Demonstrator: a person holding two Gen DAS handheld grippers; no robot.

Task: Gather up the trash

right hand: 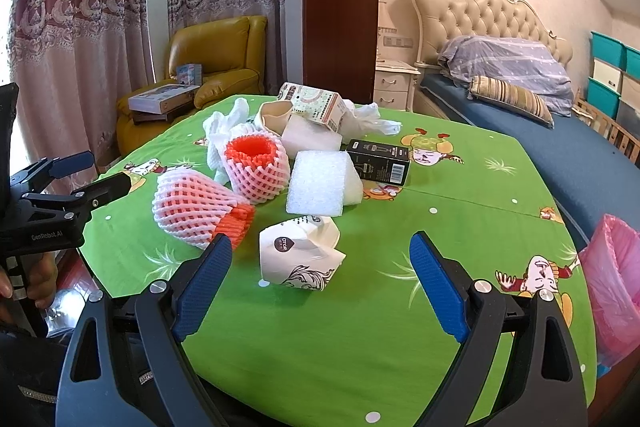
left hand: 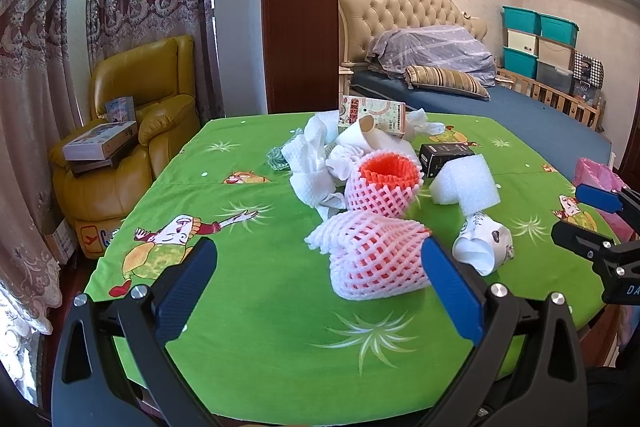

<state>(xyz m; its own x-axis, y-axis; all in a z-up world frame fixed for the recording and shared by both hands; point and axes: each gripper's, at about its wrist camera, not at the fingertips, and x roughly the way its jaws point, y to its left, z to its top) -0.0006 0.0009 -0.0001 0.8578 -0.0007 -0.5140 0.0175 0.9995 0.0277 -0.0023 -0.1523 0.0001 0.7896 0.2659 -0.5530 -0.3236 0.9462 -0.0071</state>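
Observation:
Trash is heaped on a green tablecloth [left hand: 248,327] [right hand: 460,211]. Nearest lies a pink foam fruit net [left hand: 374,259] [right hand: 192,211] on its side, with a second net [left hand: 384,183] [right hand: 256,163] standing behind it. A crumpled paper cup [left hand: 486,243] [right hand: 300,255], a white foam block [left hand: 466,183] [right hand: 320,183], a black box [left hand: 446,157] [right hand: 378,161], a printed carton [left hand: 372,115] [right hand: 316,105] and crumpled tissues [left hand: 308,155] [right hand: 224,131] surround them. My left gripper [left hand: 320,259] is open just short of the lying net. My right gripper [right hand: 320,251] is open, the cup between its fingers.
A pink trash bag [right hand: 612,287] [left hand: 600,183] hangs at the table's right edge. A yellow armchair [left hand: 128,131] [right hand: 212,67] with boxes stands to the left by curtains. A bed [left hand: 500,107] [right hand: 560,131] lies behind, storage bins [left hand: 540,47] beyond it. A hand [right hand: 36,283] holds the left gripper.

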